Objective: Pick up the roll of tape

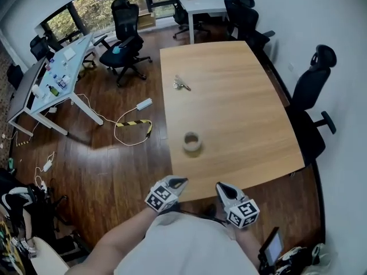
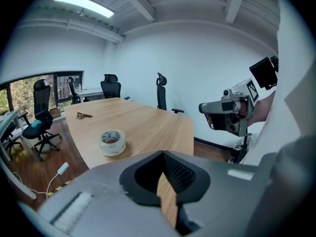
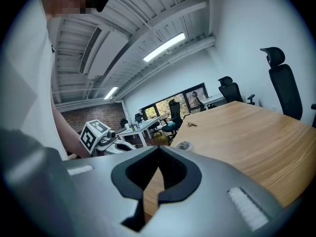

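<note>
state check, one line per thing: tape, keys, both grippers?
roll of tape: lying flat on the table, hole up, nothing touching it.
keys: lying on the table beyond the tape, well apart from it.
left gripper: shut, empty, at the table's near edge, short of the tape.
right gripper: shut, empty, at the near edge.

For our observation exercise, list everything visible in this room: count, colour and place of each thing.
table: one, light wood, centre
roll of tape: one, clear, table's near part
keys: one bunch, metallic, table's far part
office chairs: at least five, black, around room
desks: two, white, left and far end
power strip: one, white, floor left of table
left gripper: one, grey, shut, empty, before table's near edge
right gripper: one, grey, shut, empty, alongside
</note>
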A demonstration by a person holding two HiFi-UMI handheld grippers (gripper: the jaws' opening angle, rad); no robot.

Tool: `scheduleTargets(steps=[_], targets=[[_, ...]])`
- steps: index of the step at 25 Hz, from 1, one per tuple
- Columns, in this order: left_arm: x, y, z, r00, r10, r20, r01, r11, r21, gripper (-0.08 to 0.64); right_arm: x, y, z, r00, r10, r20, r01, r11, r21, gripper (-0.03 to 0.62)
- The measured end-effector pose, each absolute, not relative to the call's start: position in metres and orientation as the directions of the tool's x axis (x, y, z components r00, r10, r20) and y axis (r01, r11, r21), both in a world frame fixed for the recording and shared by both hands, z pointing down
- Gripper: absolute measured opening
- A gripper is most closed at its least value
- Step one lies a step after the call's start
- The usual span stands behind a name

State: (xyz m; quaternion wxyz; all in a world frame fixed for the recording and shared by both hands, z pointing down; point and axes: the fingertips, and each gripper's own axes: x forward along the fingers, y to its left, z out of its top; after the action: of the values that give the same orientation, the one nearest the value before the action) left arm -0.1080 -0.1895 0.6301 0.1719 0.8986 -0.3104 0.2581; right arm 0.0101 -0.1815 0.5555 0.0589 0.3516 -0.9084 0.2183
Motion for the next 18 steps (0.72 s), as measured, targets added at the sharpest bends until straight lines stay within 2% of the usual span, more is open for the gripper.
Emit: scheduleTargets(steps=[10,18], targets=[[-0.115,-0.232,0.636,0.736,-0.324,0.595,-0.491,-0.86,0.14,0.006,-0.009,-0.201,0.553,-0.653,-0.692,0.308,-0.755,0.558,-0.345,0.006],[-0.132,-0.271,0.666,0.665,-0.269,0.697,-0.425,-0.903,0.057,0.015,-0.016,-0.205,0.561,-0.628,-0.702,0.336,-0.774,0.521,-0.359,0.006]])
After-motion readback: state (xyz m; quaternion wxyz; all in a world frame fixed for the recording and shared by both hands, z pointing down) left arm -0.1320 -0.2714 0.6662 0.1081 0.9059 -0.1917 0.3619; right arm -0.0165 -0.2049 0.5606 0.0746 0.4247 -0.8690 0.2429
